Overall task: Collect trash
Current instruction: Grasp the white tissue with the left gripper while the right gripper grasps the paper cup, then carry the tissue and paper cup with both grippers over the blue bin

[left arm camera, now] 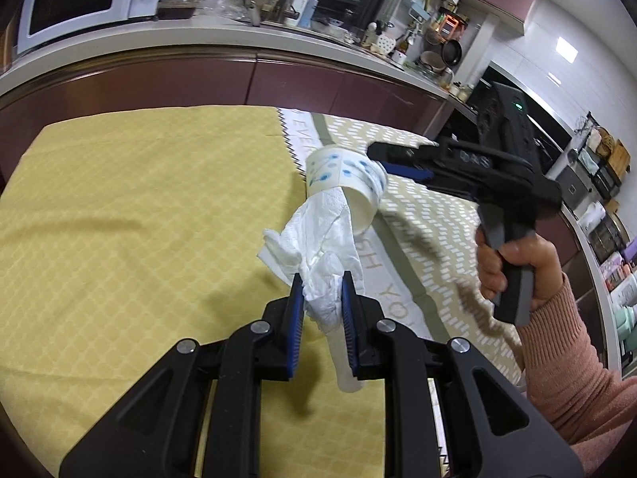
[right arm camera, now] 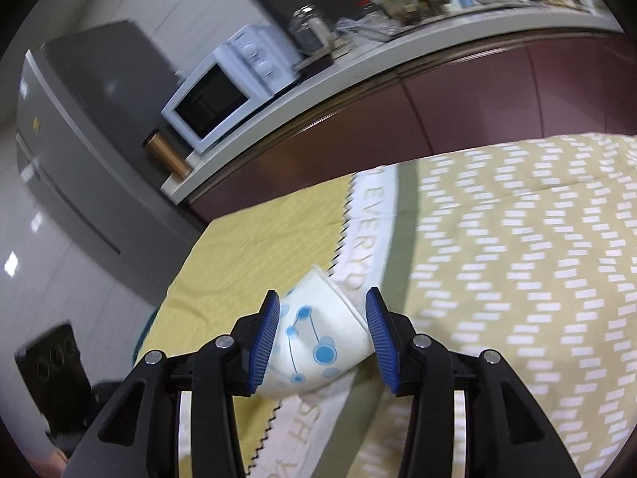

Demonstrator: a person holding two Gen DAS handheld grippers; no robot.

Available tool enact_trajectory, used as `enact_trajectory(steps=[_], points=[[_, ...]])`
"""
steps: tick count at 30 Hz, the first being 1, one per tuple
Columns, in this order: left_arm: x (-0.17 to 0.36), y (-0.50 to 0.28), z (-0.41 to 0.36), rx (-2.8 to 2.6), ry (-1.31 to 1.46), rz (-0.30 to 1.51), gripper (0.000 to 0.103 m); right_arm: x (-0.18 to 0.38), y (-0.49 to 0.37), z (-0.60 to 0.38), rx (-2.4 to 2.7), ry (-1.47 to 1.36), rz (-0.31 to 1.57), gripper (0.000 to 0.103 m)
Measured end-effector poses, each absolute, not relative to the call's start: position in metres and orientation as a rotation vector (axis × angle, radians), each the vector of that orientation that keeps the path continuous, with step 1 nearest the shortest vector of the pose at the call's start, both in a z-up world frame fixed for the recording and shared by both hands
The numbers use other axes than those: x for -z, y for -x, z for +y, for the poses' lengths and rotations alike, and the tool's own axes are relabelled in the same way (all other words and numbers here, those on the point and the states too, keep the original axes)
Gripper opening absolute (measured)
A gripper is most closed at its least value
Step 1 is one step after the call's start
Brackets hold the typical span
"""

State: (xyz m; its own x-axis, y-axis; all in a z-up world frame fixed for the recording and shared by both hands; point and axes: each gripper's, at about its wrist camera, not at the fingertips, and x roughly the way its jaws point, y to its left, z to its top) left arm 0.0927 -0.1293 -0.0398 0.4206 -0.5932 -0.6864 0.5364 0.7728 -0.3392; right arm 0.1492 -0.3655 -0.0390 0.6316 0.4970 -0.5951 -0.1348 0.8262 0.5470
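The left hand-held gripper pinches a crumpled white tissue, its far end tucked into the mouth of a paper cup (white with blue dots). The right hand-held gripper has its jaws spread, the cup between them; only its left pad seems to touch. Below lies a yellow tablecloth.

Left gripper clamped narrow; right gripper parted wider.
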Motion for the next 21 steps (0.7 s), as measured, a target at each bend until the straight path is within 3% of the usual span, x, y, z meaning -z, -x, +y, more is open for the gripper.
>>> enact_trajectory(steps=[13, 15, 21], points=[[0.040, -0.098, -0.080, 0.607, 0.112, 0.870, 0.019, 0.037, -0.124, -0.306, -0.521, -0.406, 0.833, 0.034], [0.041, -0.099, -0.076, 0.593, 0.108, 0.869, 0.019, 0.040, -0.124, -0.303, -0.523, -0.423, 0.835, 0.023], [0.044, -0.088, -0.063, 0.562, 0.094, 0.858, 0.019, 0.041, -0.117, -0.299, -0.521, -0.456, 0.801, 0.010]])
